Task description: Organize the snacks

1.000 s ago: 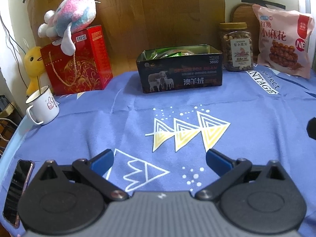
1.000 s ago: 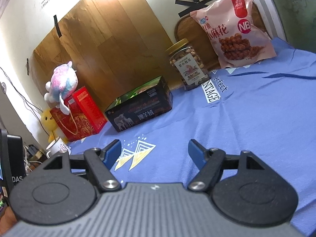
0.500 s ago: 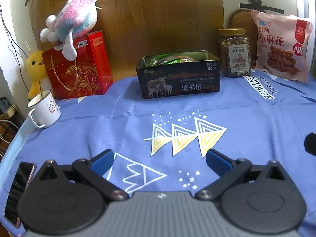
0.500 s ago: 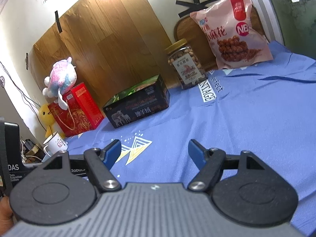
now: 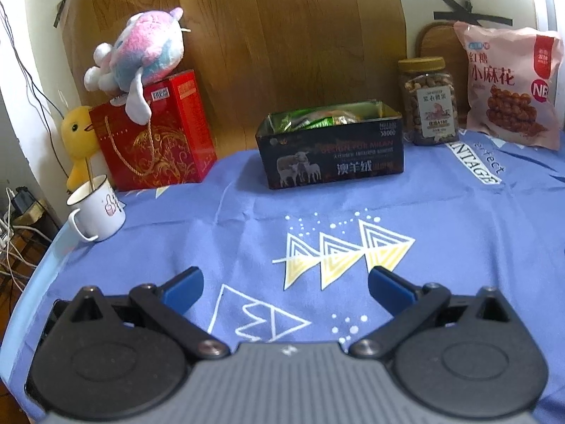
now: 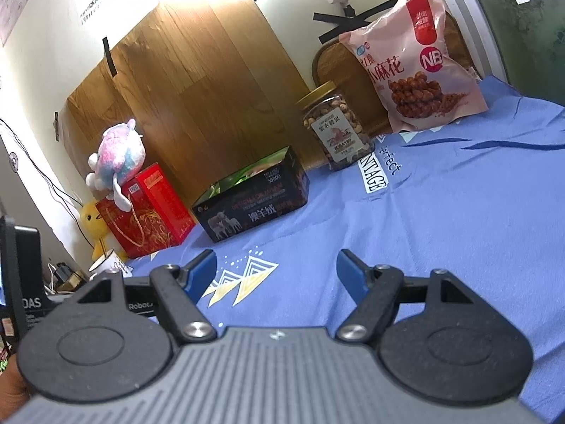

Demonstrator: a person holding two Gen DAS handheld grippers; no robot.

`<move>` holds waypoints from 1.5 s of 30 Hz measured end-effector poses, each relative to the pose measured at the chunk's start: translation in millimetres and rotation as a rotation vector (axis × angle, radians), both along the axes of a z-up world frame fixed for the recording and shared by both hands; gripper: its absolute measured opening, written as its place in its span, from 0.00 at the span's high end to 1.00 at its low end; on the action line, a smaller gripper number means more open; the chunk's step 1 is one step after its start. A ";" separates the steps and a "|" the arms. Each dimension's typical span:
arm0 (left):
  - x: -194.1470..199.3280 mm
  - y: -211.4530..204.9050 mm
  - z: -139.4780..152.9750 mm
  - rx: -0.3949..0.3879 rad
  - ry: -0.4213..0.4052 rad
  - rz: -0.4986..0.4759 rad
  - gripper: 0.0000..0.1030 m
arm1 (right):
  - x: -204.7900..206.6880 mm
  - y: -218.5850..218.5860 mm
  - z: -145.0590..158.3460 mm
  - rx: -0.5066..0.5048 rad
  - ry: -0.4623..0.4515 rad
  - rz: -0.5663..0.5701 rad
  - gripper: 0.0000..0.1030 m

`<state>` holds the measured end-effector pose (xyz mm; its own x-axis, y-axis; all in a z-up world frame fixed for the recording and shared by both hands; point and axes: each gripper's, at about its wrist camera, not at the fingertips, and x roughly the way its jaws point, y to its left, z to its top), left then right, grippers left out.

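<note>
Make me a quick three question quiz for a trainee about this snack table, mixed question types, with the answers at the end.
1. True or false: the left gripper is shut on a snack packet.
2. What stands directly left of the pink snack bag, seen from the left wrist view?
A. white mug
B. nut jar
C. red gift box
3. Fill in: the green packets lie inside the open black ____.

Key
1. False. Both the left gripper and the right gripper are open and hold nothing.
2. B, the nut jar.
3. Tin: the black tin on the blue cloth.
</note>
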<state>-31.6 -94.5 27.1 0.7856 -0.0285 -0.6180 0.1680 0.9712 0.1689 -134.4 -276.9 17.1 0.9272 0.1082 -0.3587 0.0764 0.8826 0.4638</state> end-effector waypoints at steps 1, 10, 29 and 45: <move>-0.4 -0.1 -0.7 0.001 0.004 0.001 0.00 | -0.2 0.5 -0.5 0.001 -0.001 0.002 0.25; -0.7 -1.3 -7.5 0.059 0.006 0.019 0.00 | 4.9 0.8 -6.6 0.017 -0.010 0.033 0.25; -4.0 -7.5 -8.9 0.109 -0.009 0.000 0.00 | 9.9 -1.1 -13.1 0.054 -0.004 0.053 0.25; -2.7 -6.4 -13.2 0.120 -0.013 0.012 0.00 | 11.6 -1.2 -16.5 0.063 0.000 0.055 0.25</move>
<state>-34.4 -100.9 13.9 0.7933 0.0549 -0.6063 0.1532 0.9459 0.2861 -122.8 -278.0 0.6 0.9192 0.1812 -0.3497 0.0290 0.8544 0.5189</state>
